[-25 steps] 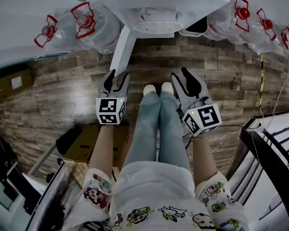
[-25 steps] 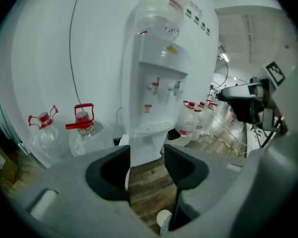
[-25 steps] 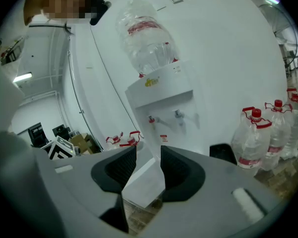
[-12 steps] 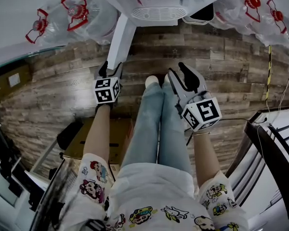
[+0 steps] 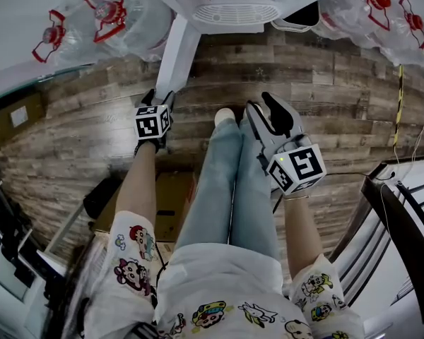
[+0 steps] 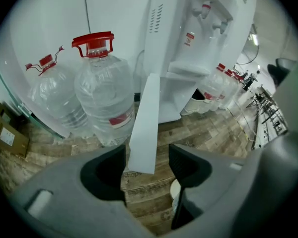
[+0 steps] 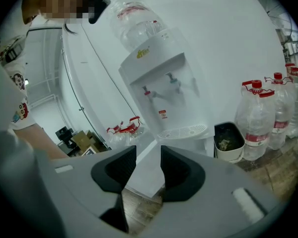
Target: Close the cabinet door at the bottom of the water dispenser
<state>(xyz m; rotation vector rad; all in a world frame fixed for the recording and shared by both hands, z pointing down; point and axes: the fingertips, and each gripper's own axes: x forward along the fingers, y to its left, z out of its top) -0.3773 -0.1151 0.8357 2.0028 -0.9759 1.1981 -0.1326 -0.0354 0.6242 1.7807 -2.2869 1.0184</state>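
The water dispenser [image 7: 164,98] stands white against a white wall on a wood-plank floor [image 5: 85,143], with an inverted bottle on top. Its bottom cabinet door [image 6: 145,115] is swung open and juts out over the floor toward the person. The left claw [image 6: 146,168] points steeply down at the door's free end. Its jaws have just been opening and stand wide apart; the door's lower corner shows in the gap, with neither pad on it. The right claw [image 7: 148,168] is held beside the person's legs, apart from the door, with its jaws parted and nothing between the pads. Markings noted: a small yellow brand mark [image 7: 143,52] on the dispenser's upper front, too small to read, and a red-and-white sticker [image 7: 162,114] below the red and blue taps, print illegible. Large clear water bottles [image 6: 102,95] with red caps and red handles flank the dispenser; the red-and-white label bands on them cannot be read. The letters "shops" [image 6: 132,174] read on a tan patch under the door's corner; whether that patch is plank or carton cannot be told. A cardboard carton [image 6: 7,137] at the left bears a white label, illegible. Each claw's cube carries black-and-white square markers.
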